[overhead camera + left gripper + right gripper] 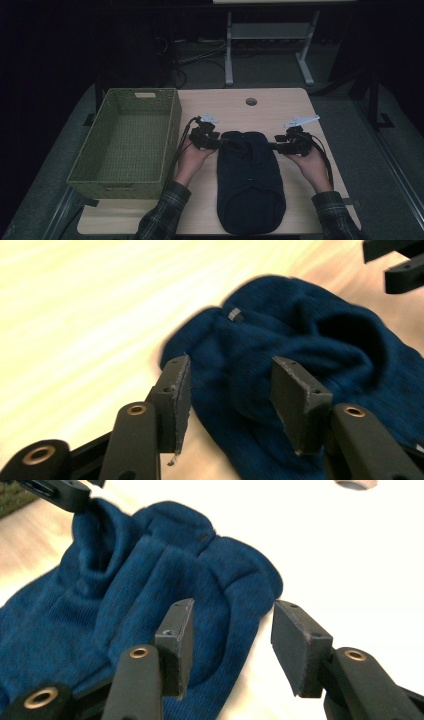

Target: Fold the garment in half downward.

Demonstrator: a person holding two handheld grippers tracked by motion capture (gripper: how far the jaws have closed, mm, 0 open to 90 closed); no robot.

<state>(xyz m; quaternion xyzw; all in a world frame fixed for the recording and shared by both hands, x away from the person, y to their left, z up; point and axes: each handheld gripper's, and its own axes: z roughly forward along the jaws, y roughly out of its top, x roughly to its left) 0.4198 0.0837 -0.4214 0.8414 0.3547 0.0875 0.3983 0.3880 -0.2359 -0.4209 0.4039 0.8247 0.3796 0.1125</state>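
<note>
Blue knit garment (250, 180) on table (280, 107), beside green woven basket (107, 180), left tongs (226, 143) and right tongs (270, 146) released.

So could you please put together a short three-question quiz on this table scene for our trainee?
1. True or false: the blue garment lies inside the green basket.
2. Which hole is cut into the table top? A) a round one near the far edge B) a square one near the front edge
3. Fill in: the fingers of the left gripper stand ____ in its own view, with garment cloth behind the gap.

Key
1. False; it lies on the table, right of the basket.
2. A; the round hole.
3. apart
</note>
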